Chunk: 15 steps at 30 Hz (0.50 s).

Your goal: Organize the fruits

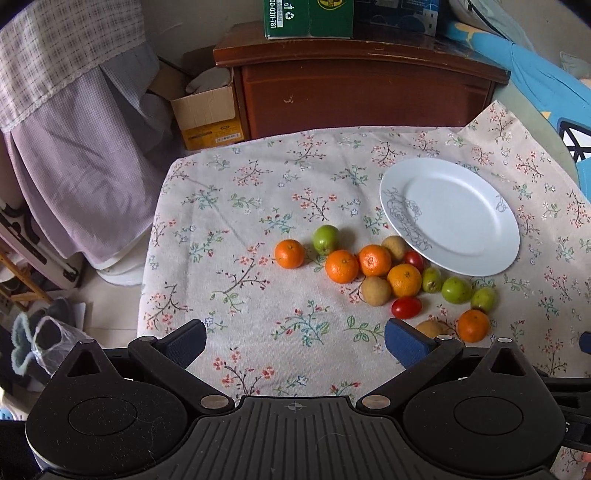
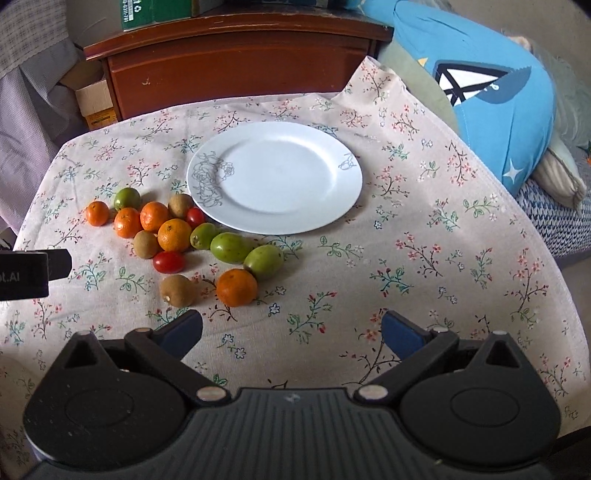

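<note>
A white plate (image 1: 461, 218) (image 2: 280, 177) lies on the floral tablecloth (image 1: 258, 206) (image 2: 424, 258), with nothing on it. Beside it lies a loose cluster of fruit: several mandarins (image 1: 341, 266) (image 2: 236, 287), several green fruits (image 1: 326, 239) (image 2: 264, 261), brown kiwis (image 1: 375, 291) (image 2: 177, 290) and two red cherry tomatoes (image 1: 406, 307) (image 2: 168, 261). My left gripper (image 1: 295, 341) is open and empty, above the cloth just in front of the cluster. My right gripper (image 2: 291, 330) is open and empty, in front of the plate and to the right of the fruit.
A brown wooden cabinet (image 1: 362, 92) (image 2: 236, 62) stands behind the table with a green box (image 1: 308, 18) on top. A cardboard box (image 1: 207, 114) and purple draped cloth (image 1: 74, 184) are at the left. A blue pillow (image 2: 491, 92) lies at the right.
</note>
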{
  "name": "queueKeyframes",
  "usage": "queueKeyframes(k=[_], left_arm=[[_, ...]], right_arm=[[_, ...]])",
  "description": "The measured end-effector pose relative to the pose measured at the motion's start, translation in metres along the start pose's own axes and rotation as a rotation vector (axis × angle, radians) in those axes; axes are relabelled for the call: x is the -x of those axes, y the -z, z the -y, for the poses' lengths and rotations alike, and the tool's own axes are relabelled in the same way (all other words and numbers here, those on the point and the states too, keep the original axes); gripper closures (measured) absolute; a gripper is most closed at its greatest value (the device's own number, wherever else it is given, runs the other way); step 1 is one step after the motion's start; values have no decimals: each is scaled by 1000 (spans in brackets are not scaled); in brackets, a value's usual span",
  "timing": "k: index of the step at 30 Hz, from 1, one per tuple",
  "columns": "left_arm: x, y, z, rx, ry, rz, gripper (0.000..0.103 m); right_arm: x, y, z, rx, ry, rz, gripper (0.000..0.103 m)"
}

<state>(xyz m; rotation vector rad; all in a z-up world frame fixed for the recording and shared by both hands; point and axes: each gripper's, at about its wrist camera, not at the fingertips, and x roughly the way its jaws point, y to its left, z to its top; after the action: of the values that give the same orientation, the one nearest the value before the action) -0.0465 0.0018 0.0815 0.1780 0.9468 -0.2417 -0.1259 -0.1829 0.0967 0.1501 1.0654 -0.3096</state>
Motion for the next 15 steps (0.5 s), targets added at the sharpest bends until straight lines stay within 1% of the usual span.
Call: queueKeyframes(k=[3, 6, 9, 11, 14, 15], left_arm=[[-5, -10, 7, -36, -19, -7, 0], [-11, -15, 14, -68, -47, 7, 0], [-20, -14, 14, -74, -65, 5, 0], [-27, -12, 11, -65, -58, -11, 0], [-34, -7, 10, -70, -75, -26, 0], [-34, -7, 9, -62, -67, -29, 0]], right_arm=[[-8, -11, -1, 24, 11, -51, 1], [-11, -22, 1, 22, 45, -33, 1], [-13, -26, 8, -22, 58, 0, 1], [-18, -24, 11, -38, 61, -8, 1], [-24, -21, 11, -28, 38, -37, 1], [-25, -20, 11, -29, 33, -37, 1]])
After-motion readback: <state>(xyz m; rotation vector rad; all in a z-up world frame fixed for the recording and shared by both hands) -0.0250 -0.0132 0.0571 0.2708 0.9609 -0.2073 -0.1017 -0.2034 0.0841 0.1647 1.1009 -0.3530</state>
